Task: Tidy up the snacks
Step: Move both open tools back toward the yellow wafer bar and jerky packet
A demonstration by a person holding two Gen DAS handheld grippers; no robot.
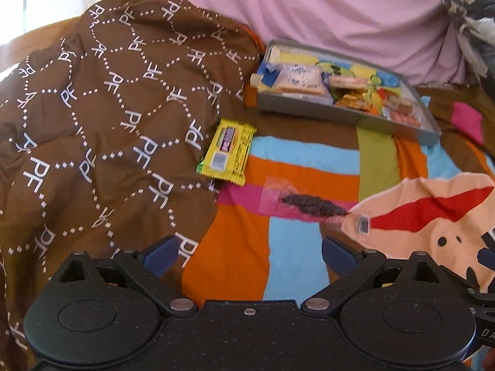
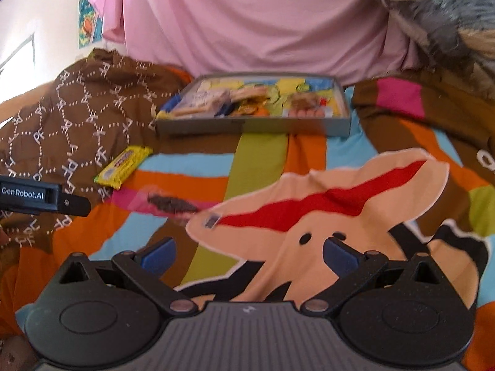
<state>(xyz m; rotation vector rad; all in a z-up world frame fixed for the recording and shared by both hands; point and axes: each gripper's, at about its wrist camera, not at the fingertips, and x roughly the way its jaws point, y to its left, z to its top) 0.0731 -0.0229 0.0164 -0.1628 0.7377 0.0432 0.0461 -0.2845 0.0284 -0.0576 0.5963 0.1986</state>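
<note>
A grey tray (image 1: 312, 112) (image 2: 253, 126) with several wrapped snacks stands at the back of a colourful bedspread. A yellow snack packet (image 1: 227, 151) (image 2: 123, 167) lies in front of it to the left. A clear packet of dark cookies (image 1: 304, 203) (image 2: 171, 204) lies on the pink stripe, nearer to me. My left gripper (image 1: 250, 255) is open just short of the cookie packet, nothing between its fingers. My right gripper (image 2: 247, 253) is open too, over the cartoon print, with the cookie packet ahead to its left.
A brown blanket with white letters (image 1: 108, 108) (image 2: 71, 123) is bunched on the left, touching the yellow packet. A pink sheet (image 1: 309, 9) (image 2: 247, 21) hangs behind the tray. Part of the left gripper's body (image 2: 43, 196) juts in at the right wrist view's left edge.
</note>
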